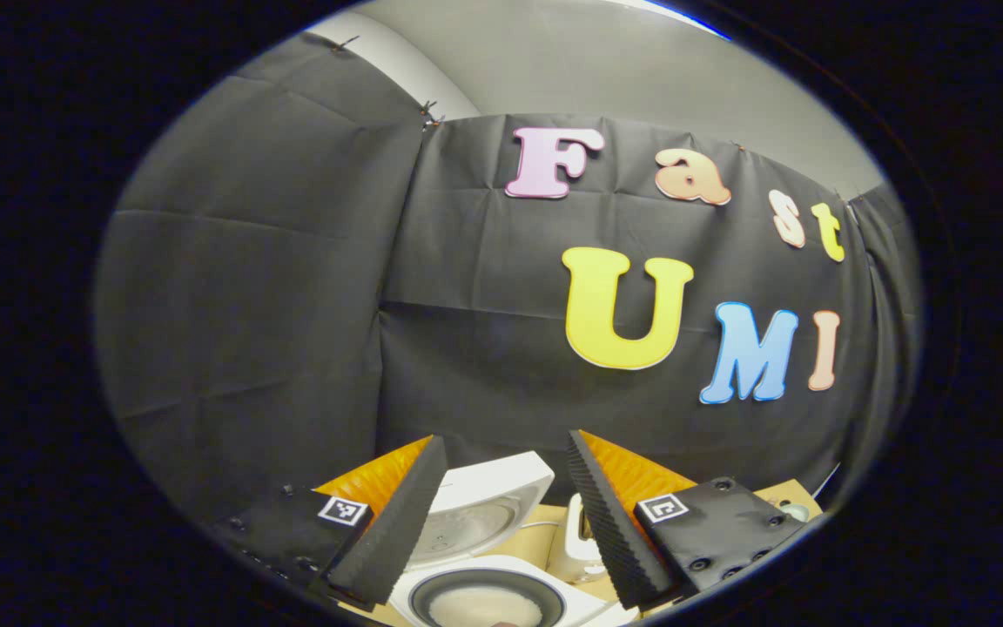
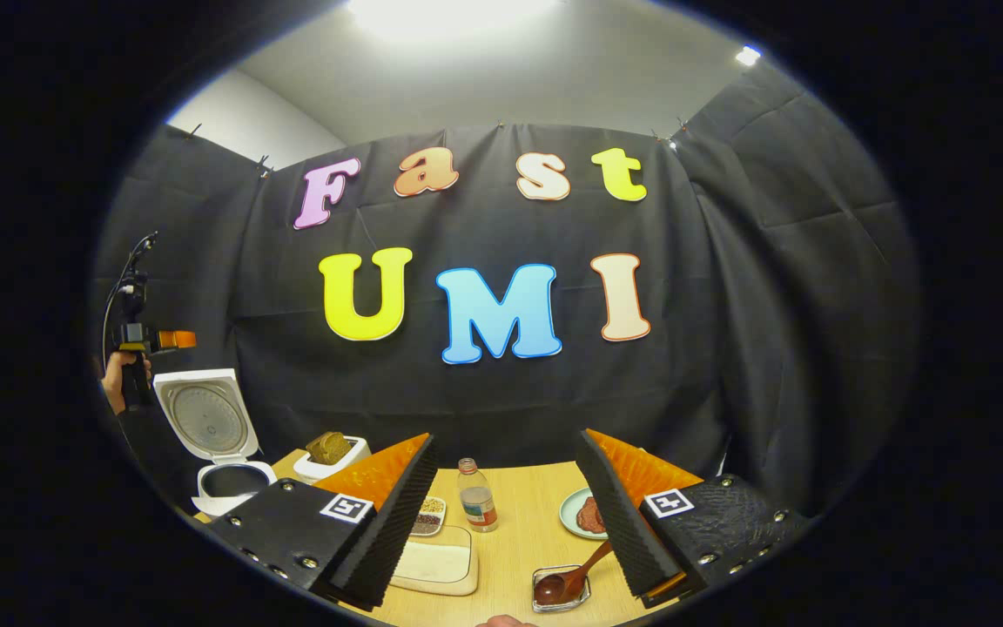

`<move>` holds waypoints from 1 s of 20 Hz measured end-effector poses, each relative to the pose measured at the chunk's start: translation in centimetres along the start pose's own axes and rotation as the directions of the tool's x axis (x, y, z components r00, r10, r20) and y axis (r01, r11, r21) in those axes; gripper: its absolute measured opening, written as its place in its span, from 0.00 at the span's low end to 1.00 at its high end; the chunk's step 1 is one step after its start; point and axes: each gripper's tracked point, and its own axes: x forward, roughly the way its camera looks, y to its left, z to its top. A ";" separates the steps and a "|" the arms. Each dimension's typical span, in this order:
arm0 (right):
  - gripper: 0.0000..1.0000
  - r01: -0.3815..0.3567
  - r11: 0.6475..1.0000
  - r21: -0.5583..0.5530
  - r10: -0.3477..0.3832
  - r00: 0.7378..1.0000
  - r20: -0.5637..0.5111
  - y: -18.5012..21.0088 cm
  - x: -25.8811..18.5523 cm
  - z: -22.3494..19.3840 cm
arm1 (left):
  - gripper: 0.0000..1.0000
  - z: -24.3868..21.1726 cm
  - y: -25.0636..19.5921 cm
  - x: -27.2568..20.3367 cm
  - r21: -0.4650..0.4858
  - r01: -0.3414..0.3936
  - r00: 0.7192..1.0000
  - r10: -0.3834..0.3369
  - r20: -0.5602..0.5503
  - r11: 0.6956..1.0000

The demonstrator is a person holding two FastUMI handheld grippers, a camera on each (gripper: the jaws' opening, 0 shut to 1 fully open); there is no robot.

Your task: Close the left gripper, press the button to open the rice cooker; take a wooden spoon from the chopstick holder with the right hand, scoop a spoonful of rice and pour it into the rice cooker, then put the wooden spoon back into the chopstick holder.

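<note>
Wooden spoon (image 2: 569, 577) rests in a small dish on the table (image 2: 519, 531), ungrasped. Right gripper (image 2: 506, 505) fingers spread wide, empty. Left gripper (image 1: 501, 505) fingers spread wide, empty, above the open rice cooker (image 1: 484, 557).

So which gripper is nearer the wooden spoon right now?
Right. The right gripper hangs open just above the wooden spoon, which lies near its right finger. The left gripper is off over the open rice cooker at the table's far left.
</note>
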 end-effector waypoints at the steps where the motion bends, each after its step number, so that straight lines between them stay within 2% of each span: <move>1: 0.98 0.002 1.000 -0.004 -0.003 1.000 -0.008 0.1 -0.1 -0.3 | 0.97 -0.1 0.5 1.0 -0.008 -0.011 1.000 0.011 -0.009 1.000; 3: 0.98 0.014 1.000 0.000 -0.014 1.000 -0.019 0.2 0.0 -0.7 | 0.97 -0.5 2.0 3.2 0.006 -0.061 0.998 0.061 -0.026 0.998; 9: 0.98 0.052 0.999 0.004 -0.052 0.997 -0.050 -0.6 0.7 -1.7 | 0.97 -2.9 5.0 7.6 0.018 -0.131 0.987 0.132 -0.093 0.991; 13: 0.98 0.047 0.999 -0.002 -0.047 0.997 -0.062 -0.8 1.3 -2.0 | 0.97 -6.0 7.0 8.8 0.052 -0.203 0.964 0.209 -0.166 0.978; 16: 0.98 0.035 0.999 -0.003 -0.035 0.998 -0.056 -0.5 1.3 -1.8 | 0.92 -6.1 7.0 8.6 0.060 -0.219 0.958 0.226 -0.176 0.974; 18: 0.98 0.025 1.000 0.001 -0.025 0.998 -0.052 -0.4 1.3 -1.7 | 0.95 -5.9 6.6 8.3 0.061 -0.217 0.957 0.225 -0.184 0.974; 20: 0.98 0.012 1.000 0.001 -0.012 0.999 -0.040 -0.3 1.1 -1.5 | 0.93 -5.9 5.8 7.6 0.061 -0.212 0.959 0.220 -0.181 0.975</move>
